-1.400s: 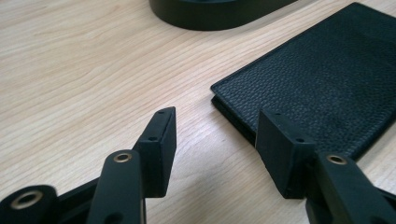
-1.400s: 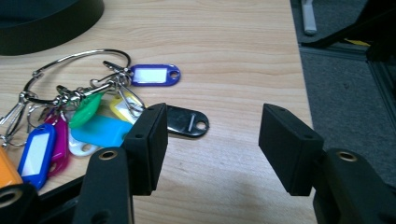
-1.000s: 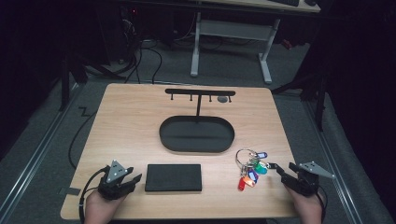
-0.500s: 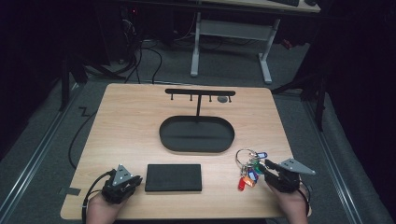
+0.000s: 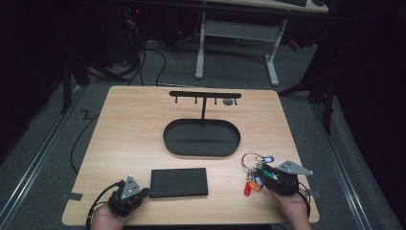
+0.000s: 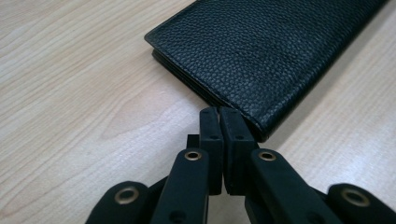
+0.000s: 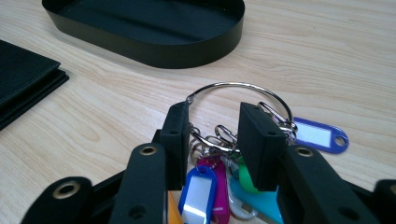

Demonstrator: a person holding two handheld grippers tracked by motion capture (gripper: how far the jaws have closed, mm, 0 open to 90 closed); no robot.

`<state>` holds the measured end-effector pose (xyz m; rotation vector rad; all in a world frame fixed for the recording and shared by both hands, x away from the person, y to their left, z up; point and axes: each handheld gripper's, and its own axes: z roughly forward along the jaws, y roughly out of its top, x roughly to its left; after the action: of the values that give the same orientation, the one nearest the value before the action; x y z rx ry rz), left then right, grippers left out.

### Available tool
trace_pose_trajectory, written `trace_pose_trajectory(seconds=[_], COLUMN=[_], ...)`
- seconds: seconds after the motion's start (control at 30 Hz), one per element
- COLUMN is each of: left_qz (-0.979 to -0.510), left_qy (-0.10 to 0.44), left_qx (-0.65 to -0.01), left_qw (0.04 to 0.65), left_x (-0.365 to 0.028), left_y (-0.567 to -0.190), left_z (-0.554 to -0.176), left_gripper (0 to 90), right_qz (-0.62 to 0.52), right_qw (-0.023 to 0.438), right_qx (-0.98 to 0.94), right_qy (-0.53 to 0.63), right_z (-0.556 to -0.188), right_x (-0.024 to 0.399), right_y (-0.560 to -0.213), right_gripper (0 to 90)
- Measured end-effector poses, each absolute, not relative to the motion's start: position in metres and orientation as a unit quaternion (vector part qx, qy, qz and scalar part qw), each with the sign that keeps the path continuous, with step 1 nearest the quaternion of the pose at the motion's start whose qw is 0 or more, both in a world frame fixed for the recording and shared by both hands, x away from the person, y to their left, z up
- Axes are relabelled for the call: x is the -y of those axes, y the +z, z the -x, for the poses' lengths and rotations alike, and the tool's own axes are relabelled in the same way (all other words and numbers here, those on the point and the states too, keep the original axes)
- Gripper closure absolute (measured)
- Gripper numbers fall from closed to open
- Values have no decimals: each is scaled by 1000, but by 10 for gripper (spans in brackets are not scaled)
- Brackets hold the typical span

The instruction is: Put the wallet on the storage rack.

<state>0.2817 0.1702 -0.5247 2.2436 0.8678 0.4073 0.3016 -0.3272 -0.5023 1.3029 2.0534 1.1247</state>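
Each hand-held gripper [image 5: 274, 174]: 2 black jaws, brass-ringed rivets, grey triangular plate, black cable.

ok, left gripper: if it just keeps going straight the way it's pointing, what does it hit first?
Most likely the black wallet. The left gripper, jaws shut and empty, points at the wallet's near corner, right ahead of its tips; whether they already touch is unclear.

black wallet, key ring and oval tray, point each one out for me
black wallet [image 5: 179, 182]: high view, middle of its top face
key ring [image 7: 236, 88]: right gripper view, top of the metal loop
oval tray [image 5: 167, 143]: high view, left rim
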Motion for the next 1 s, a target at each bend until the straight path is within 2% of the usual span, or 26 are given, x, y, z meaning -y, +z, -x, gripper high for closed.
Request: trace_pose_trajectory(seconds=[0.4,0.8,1.0], left_qz=[-881,-898,-890], left_qy=[154,143,166], left_qx=[-290,-243,-267], left_qw=[341,338,330], left_x=[-147,-120,-131], left_y=[-523,-522,-520], left_z=[-262,-256,-263], left_gripper=[816,785,695], right_qz=[-469,-485,-495], right_qw=[220,218,220], right_qx=[-747,-736,-728], right_qy=[417,419,421], right_z=[-311,-306,-301], right_x=[323,335,342], right_y=[-503,-505,-504], right_gripper=[585,554,544])
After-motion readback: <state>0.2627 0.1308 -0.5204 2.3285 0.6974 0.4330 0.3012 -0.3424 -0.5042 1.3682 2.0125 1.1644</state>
